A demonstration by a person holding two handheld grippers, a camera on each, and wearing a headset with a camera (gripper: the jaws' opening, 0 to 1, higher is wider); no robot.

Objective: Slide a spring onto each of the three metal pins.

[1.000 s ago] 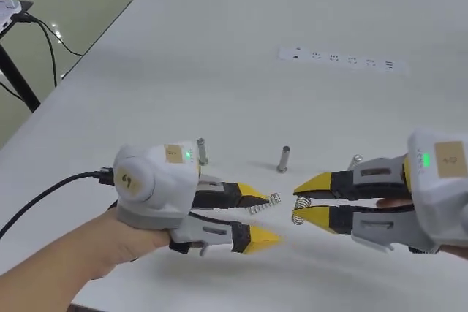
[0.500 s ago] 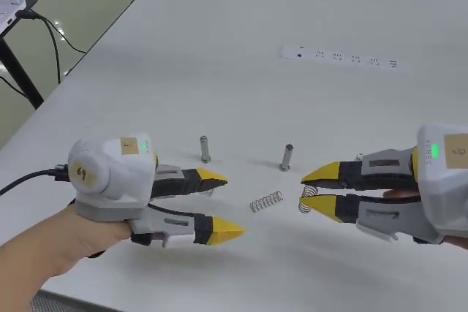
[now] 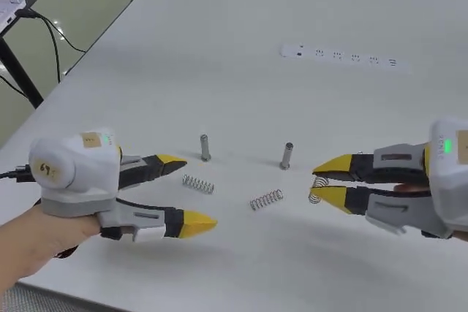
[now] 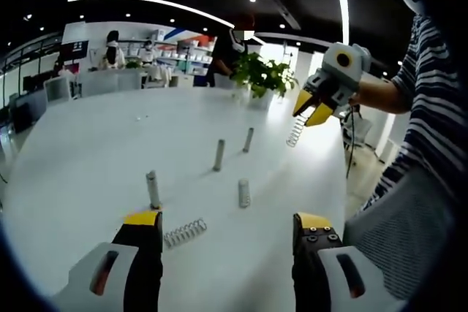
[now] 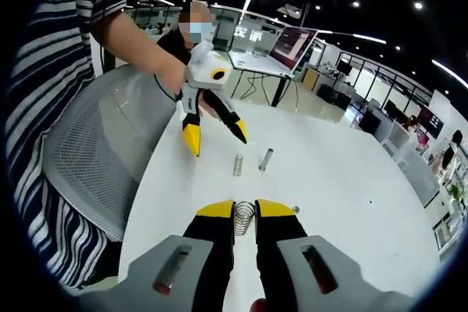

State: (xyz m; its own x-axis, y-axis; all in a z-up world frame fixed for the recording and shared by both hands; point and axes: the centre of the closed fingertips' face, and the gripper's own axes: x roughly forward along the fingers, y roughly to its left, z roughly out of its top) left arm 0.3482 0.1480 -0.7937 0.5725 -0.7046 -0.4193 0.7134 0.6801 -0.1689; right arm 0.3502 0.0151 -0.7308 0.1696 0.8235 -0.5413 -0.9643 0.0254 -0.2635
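Note:
Two metal pins (image 3: 205, 147) (image 3: 287, 156) stand upright mid-table; the left gripper view has all three pins (image 4: 153, 189) (image 4: 219, 155) (image 4: 248, 139). Two loose springs (image 3: 197, 184) (image 3: 265, 199) lie flat in front of them. My left gripper (image 3: 186, 190) is open at the left, with the nearer spring (image 4: 184, 231) just ahead of its left jaw. My right gripper (image 3: 320, 183) hovers at the right, shut on a third spring (image 3: 316, 189), which sits between its yellow tips (image 5: 244, 217). In the left gripper view the right gripper (image 4: 313, 109) holds its spring (image 4: 296, 131) hanging down.
A white power strip (image 3: 340, 59) lies flat at the far side of the white table (image 3: 219, 49). The table's left edge drops to the floor, where a black cable (image 3: 44, 31) runs. A grey mesh chair (image 5: 102, 158) stands beside the near edge.
My left gripper has pulled back to the left, away from the middle spring, uncovering a second spring on the table. The right gripper has drifted slightly right, still holding its spring.

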